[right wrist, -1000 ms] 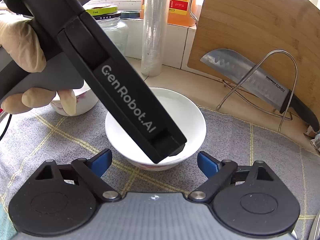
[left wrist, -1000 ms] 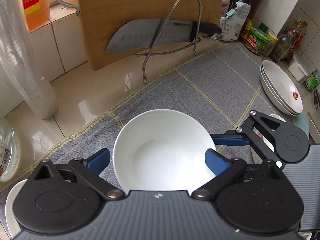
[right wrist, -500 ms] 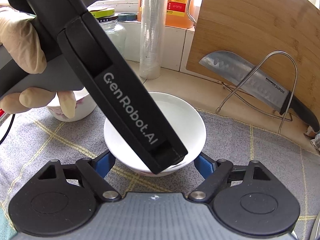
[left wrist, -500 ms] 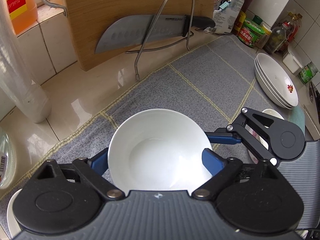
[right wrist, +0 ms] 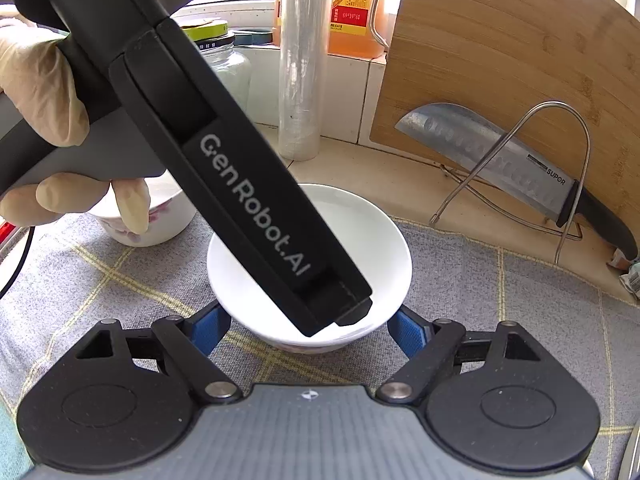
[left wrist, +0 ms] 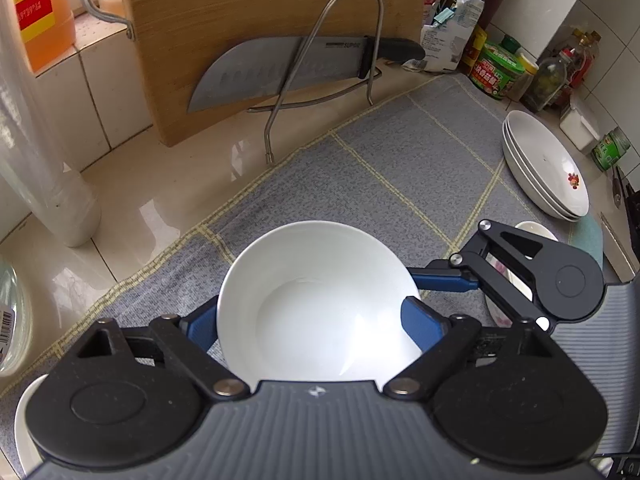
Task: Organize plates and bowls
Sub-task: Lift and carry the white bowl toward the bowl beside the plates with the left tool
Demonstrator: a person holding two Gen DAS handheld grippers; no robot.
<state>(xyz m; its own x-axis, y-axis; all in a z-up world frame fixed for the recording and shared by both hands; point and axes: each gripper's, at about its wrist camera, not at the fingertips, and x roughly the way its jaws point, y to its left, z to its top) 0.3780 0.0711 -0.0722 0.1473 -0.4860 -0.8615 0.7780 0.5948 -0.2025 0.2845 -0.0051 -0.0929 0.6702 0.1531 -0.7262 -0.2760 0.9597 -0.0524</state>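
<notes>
Gripping white bowl [left wrist: 316, 304] from two sides on grey checked cloth [left wrist: 404, 160]: left gripper [left wrist: 316, 326] and right gripper [right wrist: 308, 330] jaws just closed, blue pads against bowl's outer wall. Stacked plates [left wrist: 540, 164] far right; knife [left wrist: 280, 68] on rack behind.

A home kitchen: a wooden cutting board [left wrist: 256, 36] and knife [left wrist: 288, 68] lean against tiled wall, sauce bottles [left wrist: 478, 12] and stacked plates [left wrist: 548, 172] crowd the cloth-covered desk [left wrist: 400, 160].

Left gripper [right wrist: 316, 316] — matte black, white "GenRobot.AI" lettering, blue fingers [left wrist: 420, 326] — gloved hand [right wrist: 44, 92] in cream latex.
</notes>
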